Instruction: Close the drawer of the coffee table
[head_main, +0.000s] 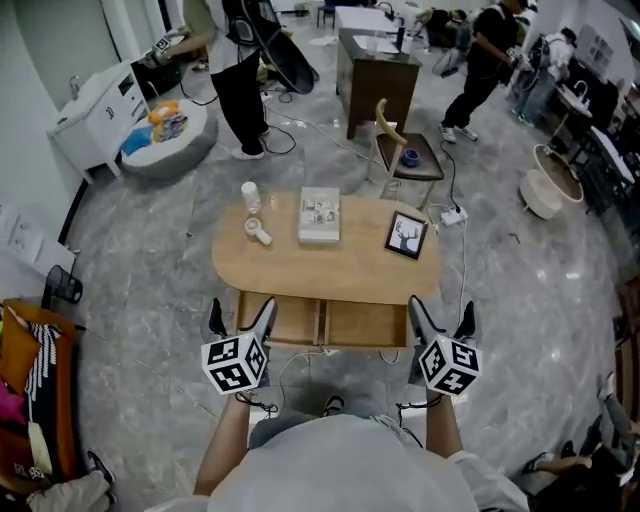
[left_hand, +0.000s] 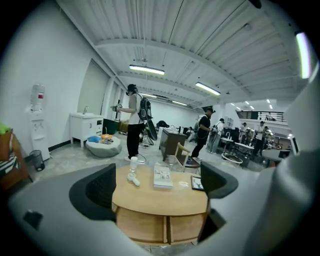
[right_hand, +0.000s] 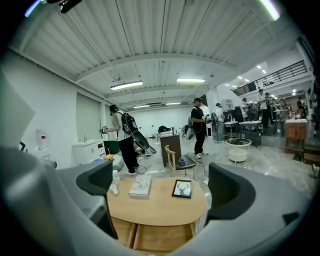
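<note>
Head view: the drawer (head_main: 320, 322) juts open from the coffee table's (head_main: 330, 268) near side, left gripper (head_main: 242, 318) and right gripper (head_main: 443, 320) near its front corners; left gripper view: 2 jaws spread, empty; right gripper view: likewise; rigid wood, probably free-sliding, best pushed flat on its front panel.

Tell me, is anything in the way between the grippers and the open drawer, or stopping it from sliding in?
Nothing visible. The left gripper and right gripper hang open and empty just in front of the drawer, with only air between. The drawer looks empty, with nothing sticking up to catch under the coffee table.
</note>
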